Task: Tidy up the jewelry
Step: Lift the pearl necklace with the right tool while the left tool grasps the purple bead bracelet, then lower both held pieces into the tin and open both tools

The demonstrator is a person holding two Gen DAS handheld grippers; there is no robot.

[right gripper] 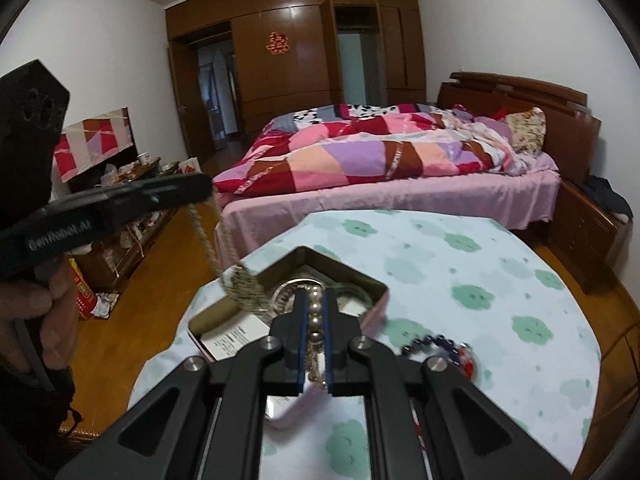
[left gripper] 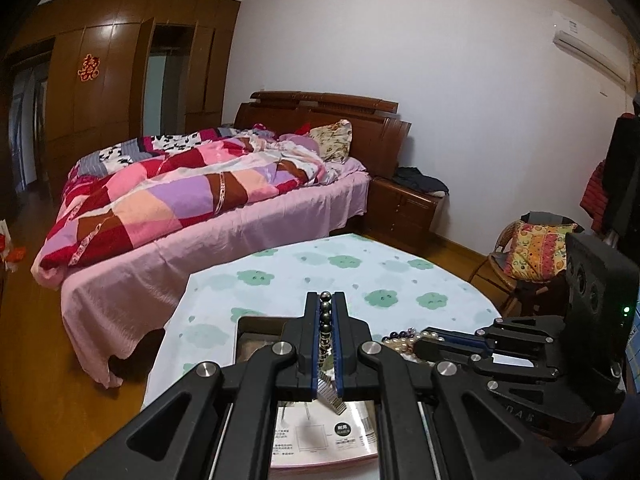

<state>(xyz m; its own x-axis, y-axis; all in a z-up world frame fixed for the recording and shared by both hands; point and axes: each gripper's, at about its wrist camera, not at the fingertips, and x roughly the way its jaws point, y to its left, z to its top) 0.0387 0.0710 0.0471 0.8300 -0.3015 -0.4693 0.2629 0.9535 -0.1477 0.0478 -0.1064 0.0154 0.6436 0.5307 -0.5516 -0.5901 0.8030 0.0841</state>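
Observation:
My left gripper [left gripper: 325, 298] is shut on a strand of dark beads [left gripper: 325, 312] whose metallic chain [right gripper: 218, 240] hangs from it. In the right wrist view the left gripper [right gripper: 206, 188], held by a hand, sits up left, and the chain's lower end bunches at the rim of the open tin box [right gripper: 372, 286]. My right gripper [right gripper: 315, 294] is shut on a pearl strand [right gripper: 315, 316] above that box. A purple bead bracelet [right gripper: 436, 342] lies on the cloth to its right. The right gripper [left gripper: 420, 340] also shows beside pearls [left gripper: 404, 346].
The round table [right gripper: 460, 264] has a white cloth with green flowers. Behind it stands a bed [right gripper: 400, 160] with a patchwork quilt, and a nightstand [left gripper: 404, 208] is beside it. A chair with a cushion [left gripper: 532, 256] is at the right, a cluttered low cabinet [right gripper: 128, 184] at the left.

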